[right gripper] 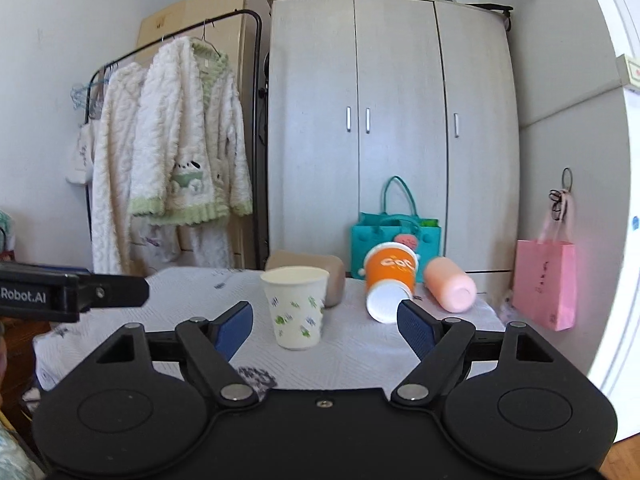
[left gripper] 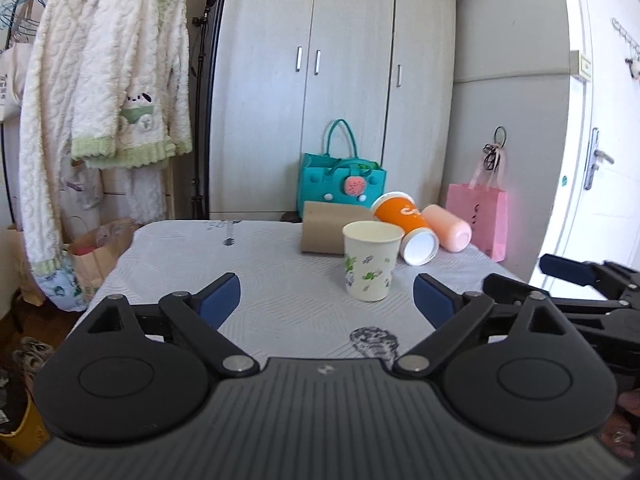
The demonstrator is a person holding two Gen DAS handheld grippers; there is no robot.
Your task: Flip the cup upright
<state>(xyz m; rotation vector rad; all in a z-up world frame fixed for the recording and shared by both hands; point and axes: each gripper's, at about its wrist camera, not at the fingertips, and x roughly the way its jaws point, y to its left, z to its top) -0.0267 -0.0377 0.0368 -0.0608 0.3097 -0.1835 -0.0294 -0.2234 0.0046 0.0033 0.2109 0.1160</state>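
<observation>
A white paper cup with green print (left gripper: 370, 264) stands upright on the table; it also shows in the right wrist view (right gripper: 296, 306). Behind it an orange cup (left gripper: 404, 228) lies tipped with its white base toward me, seen too in the right wrist view (right gripper: 390, 280). A pink cup (left gripper: 448, 226) lies on its side beside it, also in the right wrist view (right gripper: 450, 286). A brown cup (left gripper: 332, 228) lies on its side at the back. My left gripper (left gripper: 326, 300) is open and empty, short of the white cup. My right gripper (right gripper: 326, 326) is open and empty, just before the white cup.
The table (left gripper: 240, 264) has a white patterned cloth. A teal bag (left gripper: 342, 182) and a pink paper bag (left gripper: 480, 216) stand behind it by a grey wardrobe (left gripper: 340, 60). A clothes rack with robes (left gripper: 100, 100) stands left. A white door (left gripper: 600, 140) is at the right.
</observation>
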